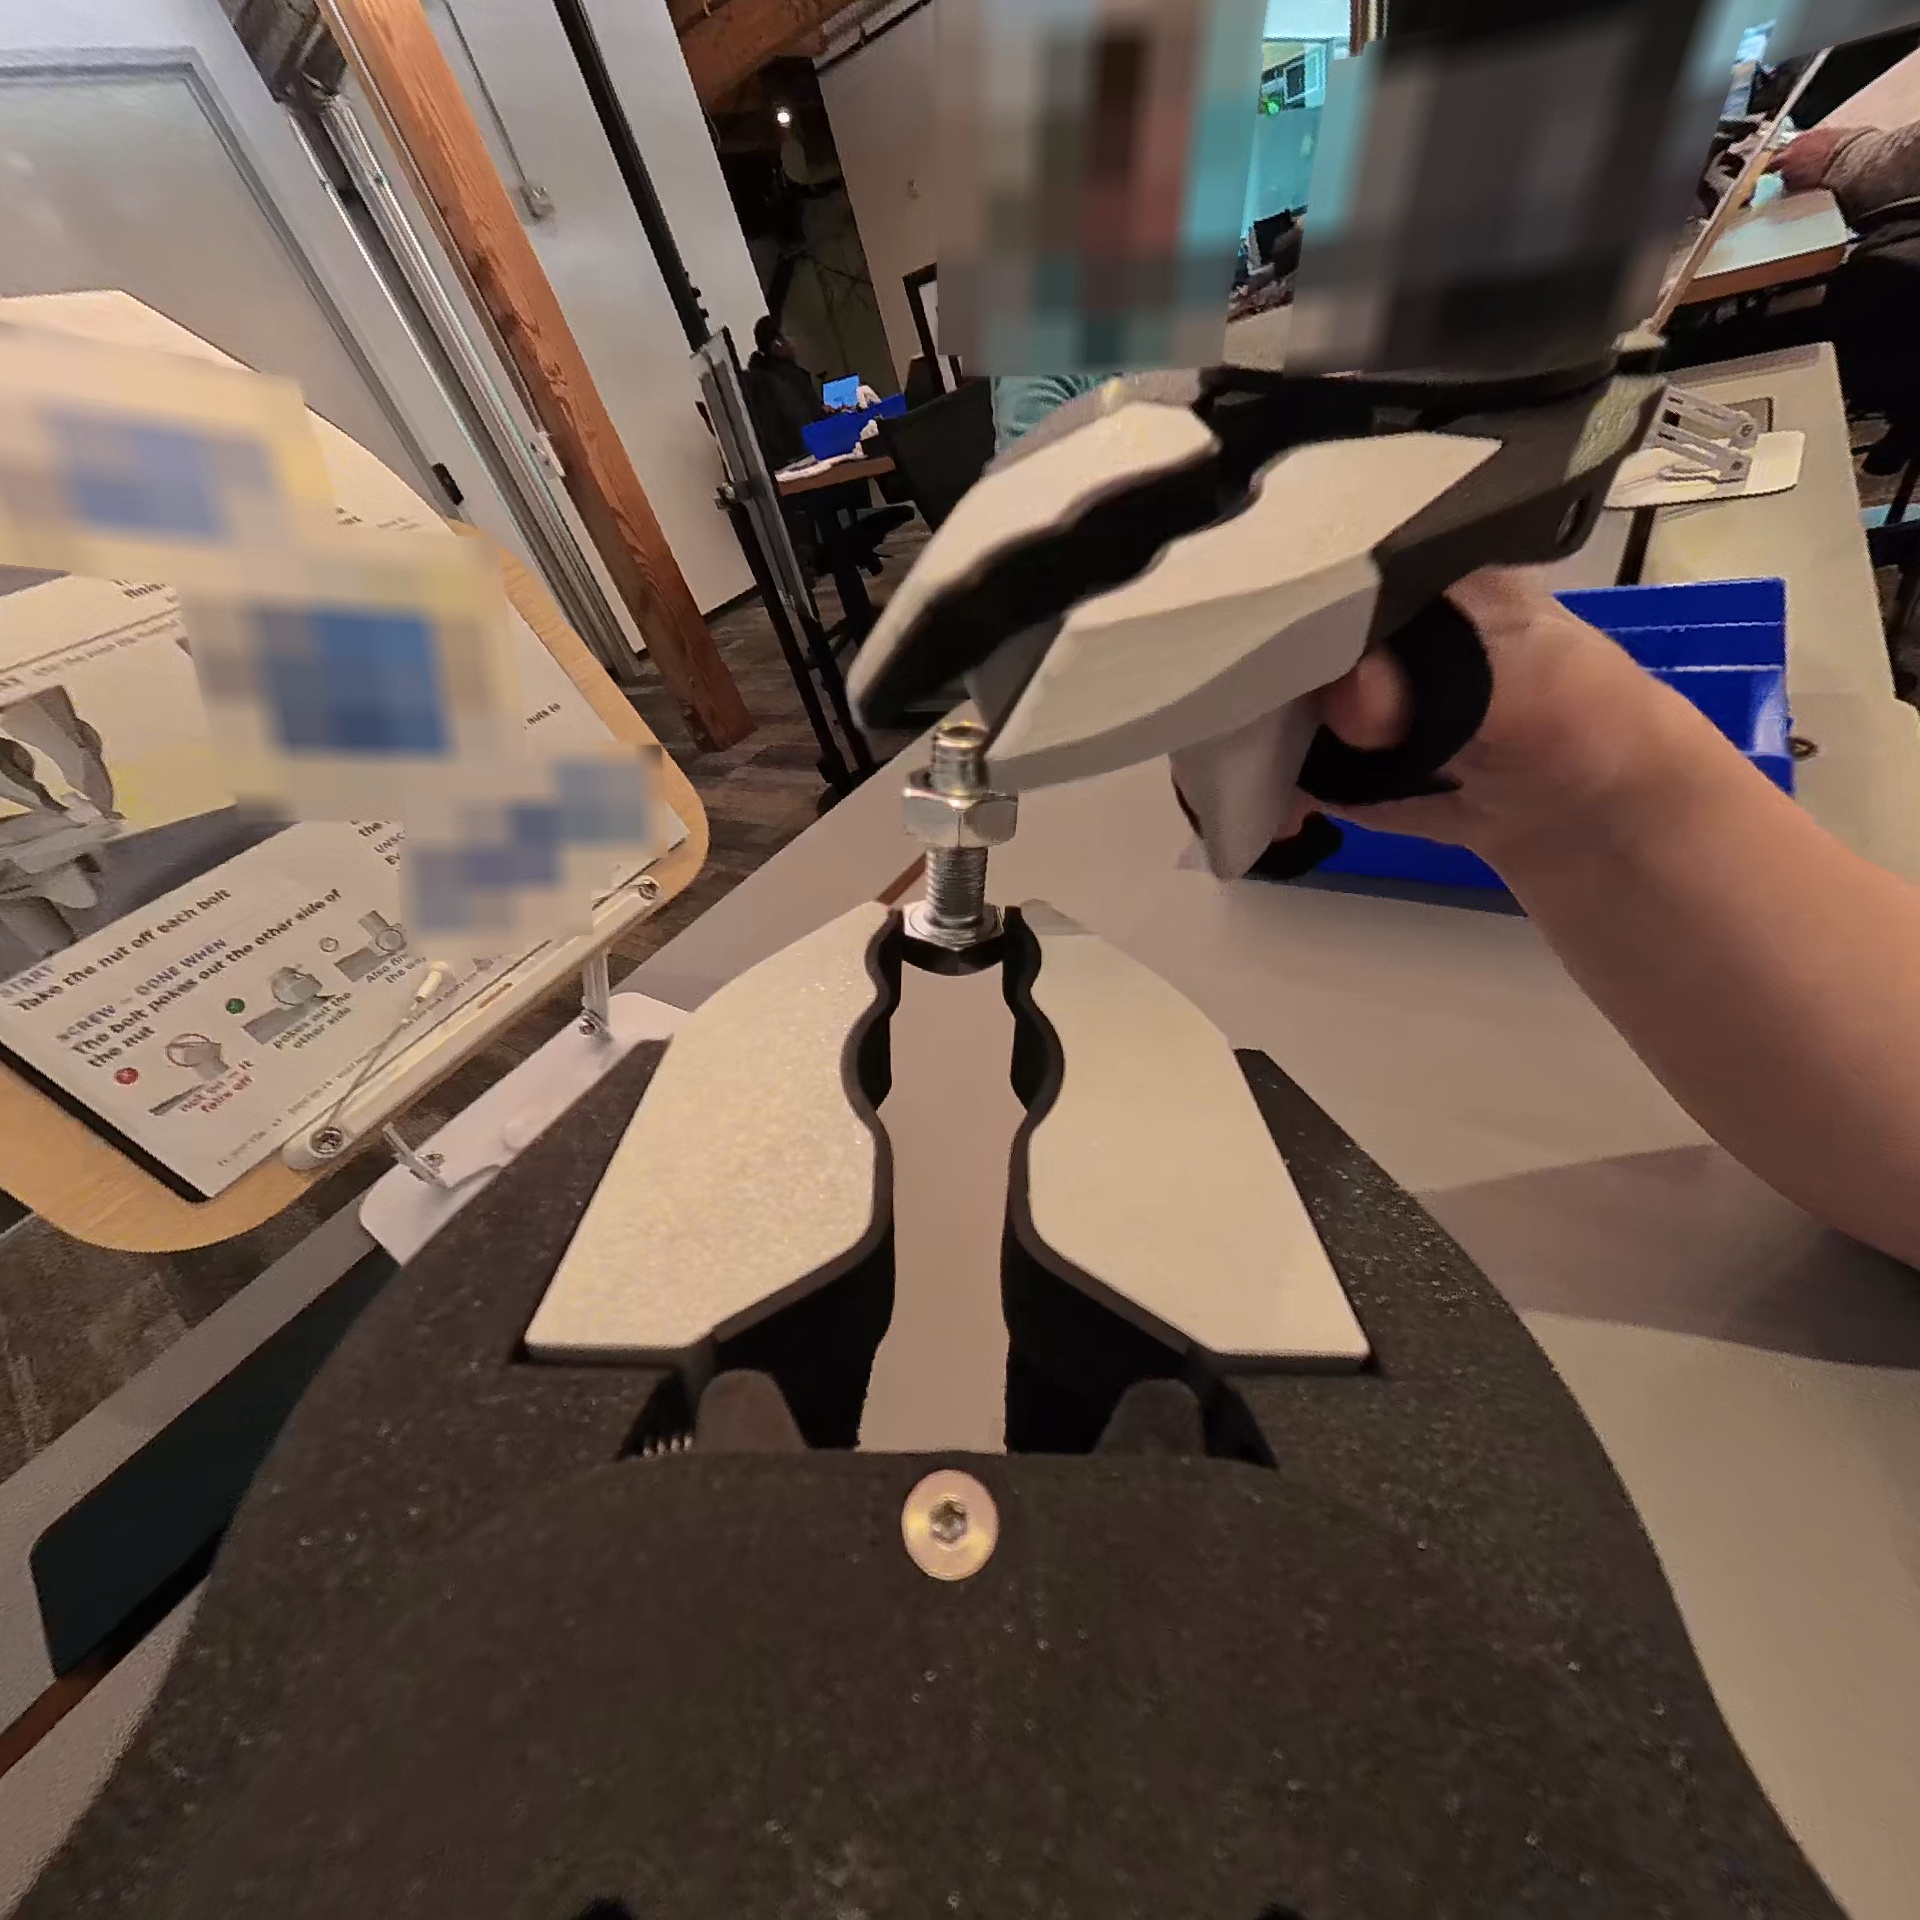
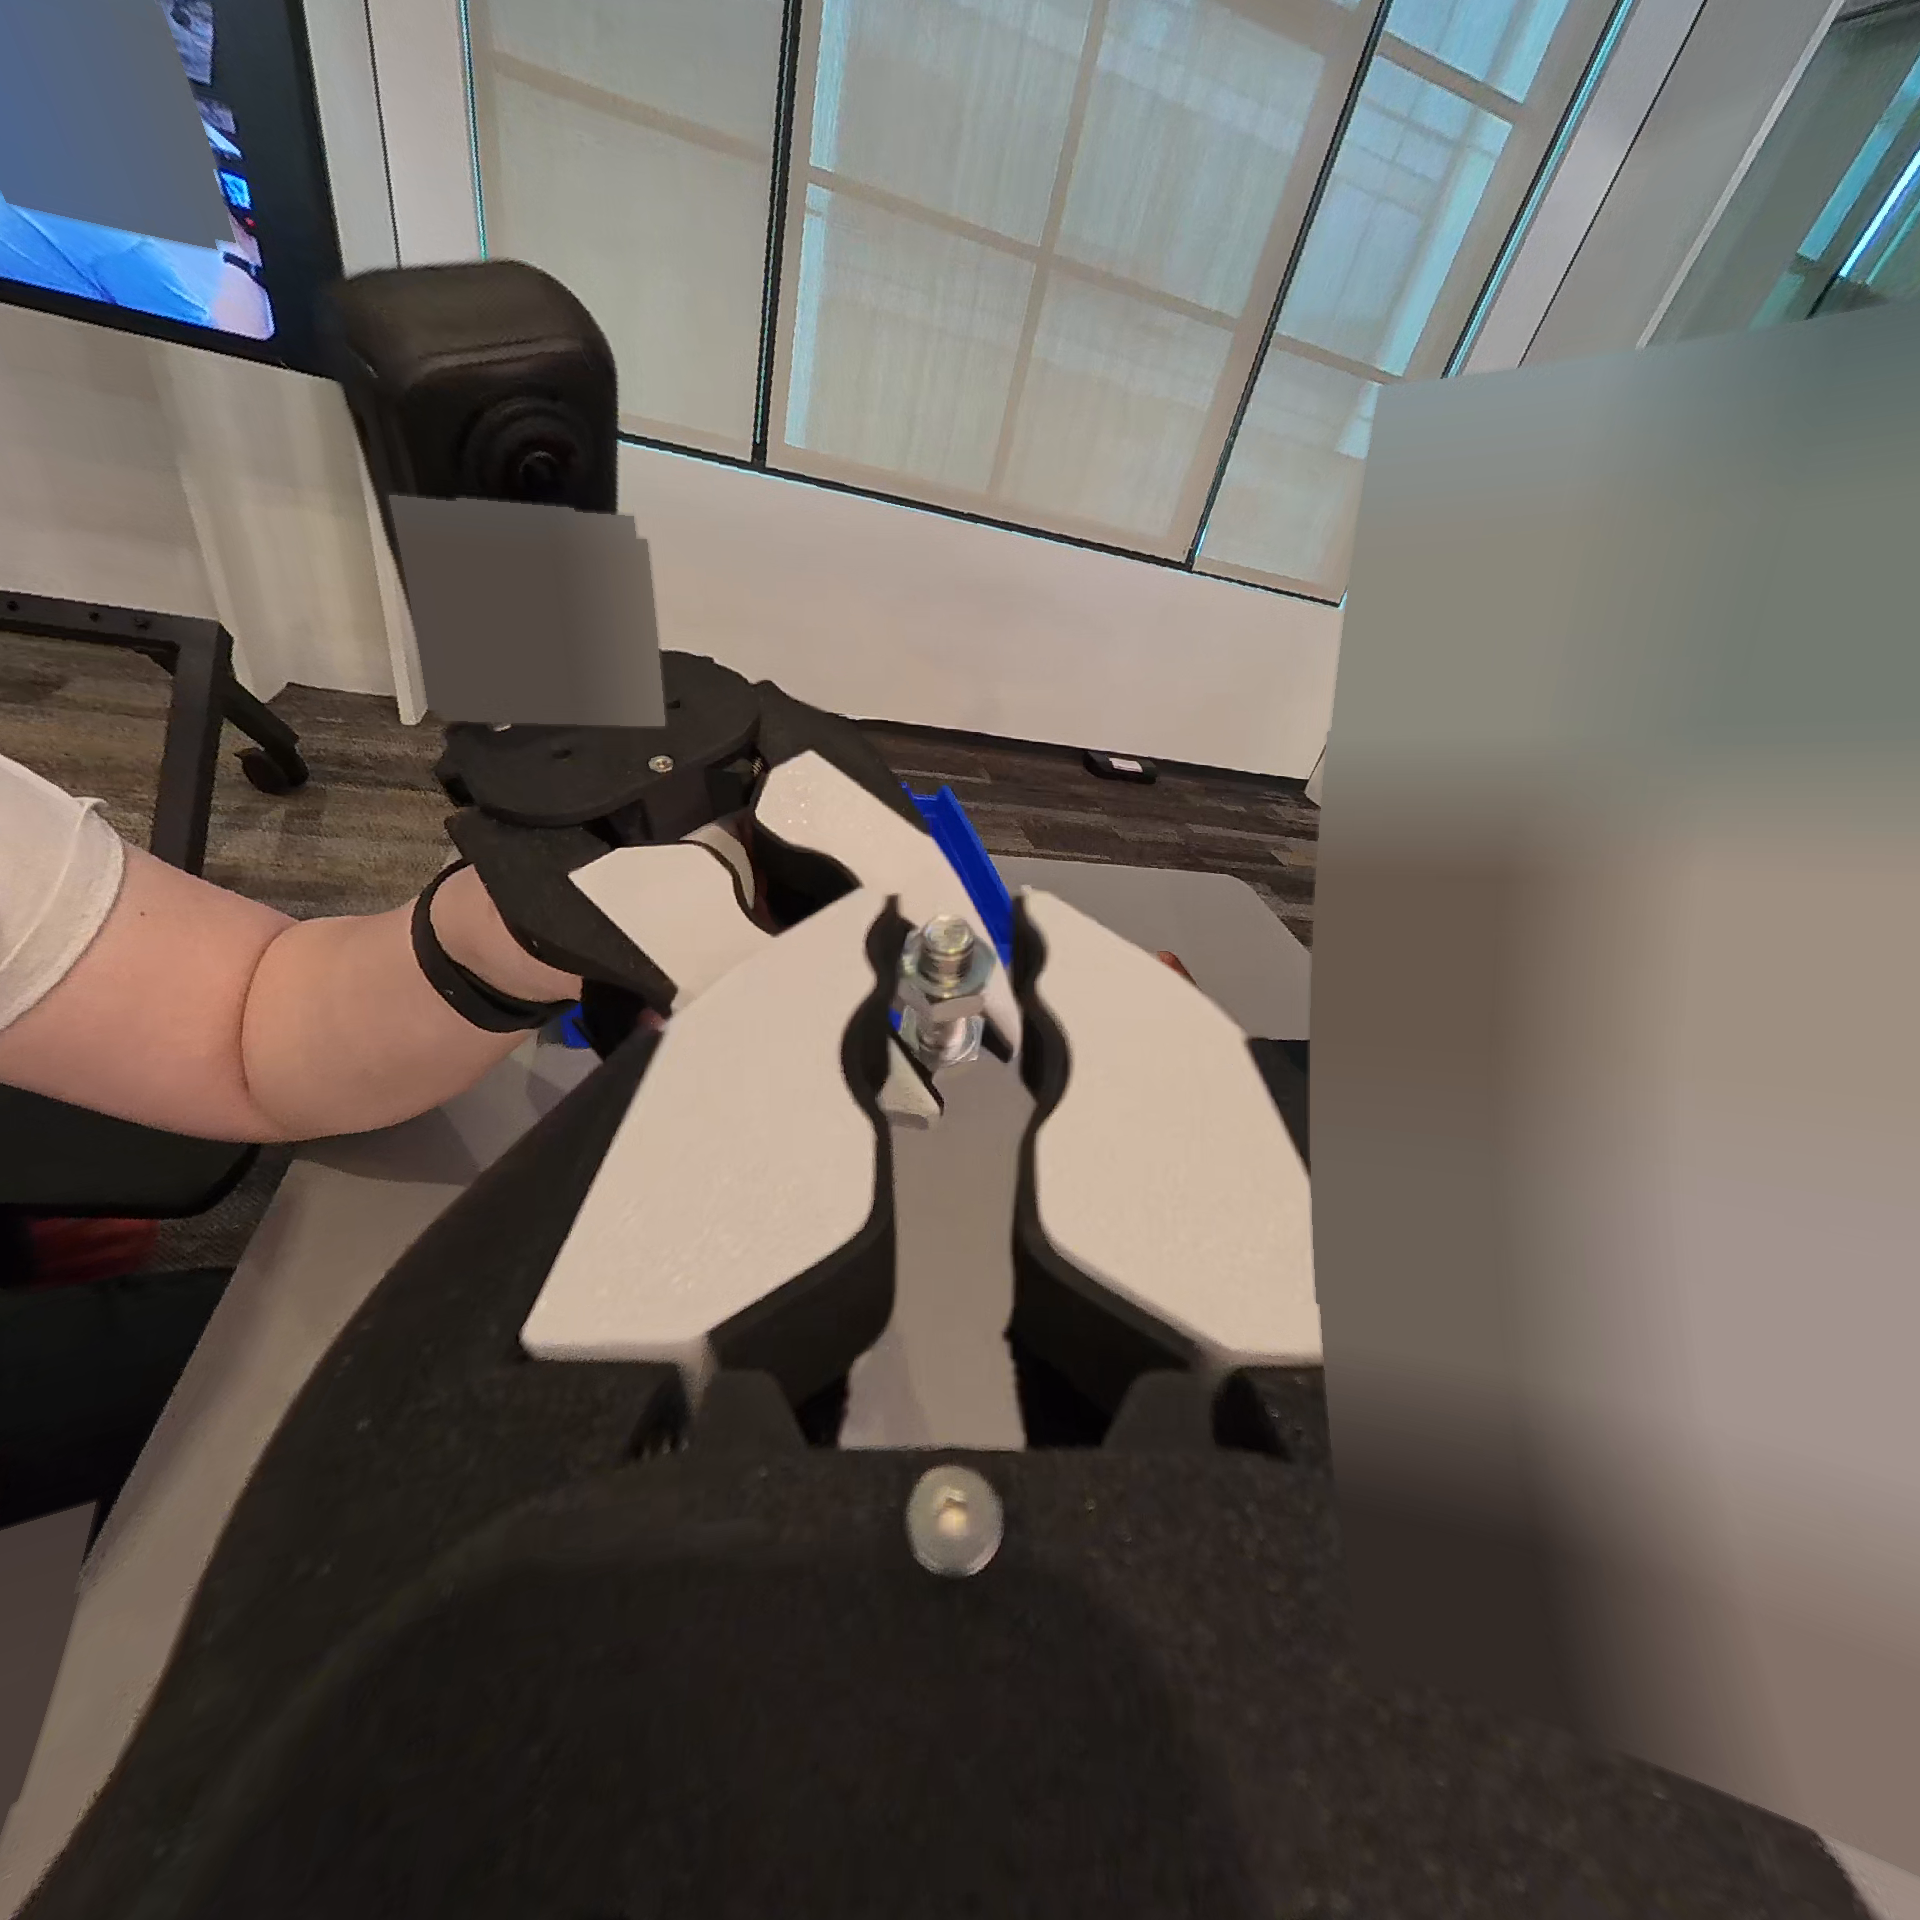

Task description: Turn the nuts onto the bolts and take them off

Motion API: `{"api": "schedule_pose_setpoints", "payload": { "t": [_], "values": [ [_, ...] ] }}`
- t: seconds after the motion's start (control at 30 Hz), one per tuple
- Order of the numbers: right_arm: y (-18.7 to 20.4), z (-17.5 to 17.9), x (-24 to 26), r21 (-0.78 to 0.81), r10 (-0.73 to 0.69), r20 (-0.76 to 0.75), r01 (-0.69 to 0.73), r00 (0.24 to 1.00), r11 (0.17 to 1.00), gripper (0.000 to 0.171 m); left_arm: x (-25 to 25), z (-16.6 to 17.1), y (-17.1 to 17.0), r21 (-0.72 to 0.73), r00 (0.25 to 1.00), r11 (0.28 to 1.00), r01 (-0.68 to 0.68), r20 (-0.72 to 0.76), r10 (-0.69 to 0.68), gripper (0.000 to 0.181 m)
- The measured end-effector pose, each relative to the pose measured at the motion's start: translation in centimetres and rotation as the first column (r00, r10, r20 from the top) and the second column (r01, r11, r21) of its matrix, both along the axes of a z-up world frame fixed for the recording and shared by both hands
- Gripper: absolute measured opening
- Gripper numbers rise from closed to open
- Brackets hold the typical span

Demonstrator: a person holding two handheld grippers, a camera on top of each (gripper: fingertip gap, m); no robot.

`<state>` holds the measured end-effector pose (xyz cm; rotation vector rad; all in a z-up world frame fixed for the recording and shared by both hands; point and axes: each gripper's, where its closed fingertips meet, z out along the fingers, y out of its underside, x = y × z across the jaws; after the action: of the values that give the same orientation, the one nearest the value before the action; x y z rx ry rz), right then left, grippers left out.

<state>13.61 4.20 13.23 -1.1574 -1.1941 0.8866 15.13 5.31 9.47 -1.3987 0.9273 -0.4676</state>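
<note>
1. Left gripper [image 1: 951,925] up close, nipped shut on the bolt [image 1: 956,883] by its head, upright above the table [image 1: 1351,987].
2. Right gripper [image 1: 971,732] parted, straddling the bolt's tip, gripping nothing.
3. Nut [image 1: 958,814] sits high on the thread: steel, stiff, slick (grab the flats!).

Left gripper [image 1: 951,940] is lying low and level, fingers closed on the bolt's [image 1: 954,831] base. Right gripper [image 1: 971,717] is angling down from above, fingers parted around the top, right hand [image 1: 1455,727] gripping its handle.
</note>
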Motion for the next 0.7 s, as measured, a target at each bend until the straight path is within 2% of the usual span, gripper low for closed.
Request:
{"api": "schedule_pose_setpoints", "payload": {
  "t": [0.07,0.13,0.2,0.33,0.43,0.6,0.7],
  "values": [
    [0.2,0.7,1.1,-0.021,-0.014,-0.025,0.014,1.000,1.000,0.030,0.0,-0.1,0.1,-0.019,1.000,1.000,0.009,0.007,-0.009,0.018],
    [0.4,1.0,2.0,-0.092,-0.031,-0.037,0.027,0.999,0.995,0.031,-0.1,-0.2,0.4,-0.029,1.000,1.000,-0.005,0.014,0.006,0.018],
    [1.0,0.3,2.4,-0.159,-0.094,0.011,0.095,0.995,0.983,0.033,-0.5,-0.4,1.0,-0.030,0.998,0.998,-0.055,0.008,0.055,0.018],
    [1.6,-1.1,1.2,-0.173,-0.191,0.099,0.206,0.977,0.963,0.037,-0.7,-0.8,1.7,-0.033,0.995,0.994,-0.100,-0.004,0.100,0.018],
    [2.0,-1.6,0.5,-0.162,-0.221,0.116,0.238,0.968,0.958,0.034,-0.6,-0.8,1.5,-0.044,0.996,0.995,-0.085,0.008,0.085,0.018],
    [1.6,-2.3,-0.3,-0.183,-0.178,0.138,0.201,0.974,0.962,0.028,-0.5,-0.6,1.2,-0.047,0.997,0.996,-0.073,0.019,0.074,0.018],
    [1.5,-2.0,-0.2,-0.158,-0.178,0.131,0.198,0.975,0.967,0.019,-0.4,-0.6,1.0,-0.048,0.998,0.997,-0.064,0.012,0.064,0.018]
  ]
}}
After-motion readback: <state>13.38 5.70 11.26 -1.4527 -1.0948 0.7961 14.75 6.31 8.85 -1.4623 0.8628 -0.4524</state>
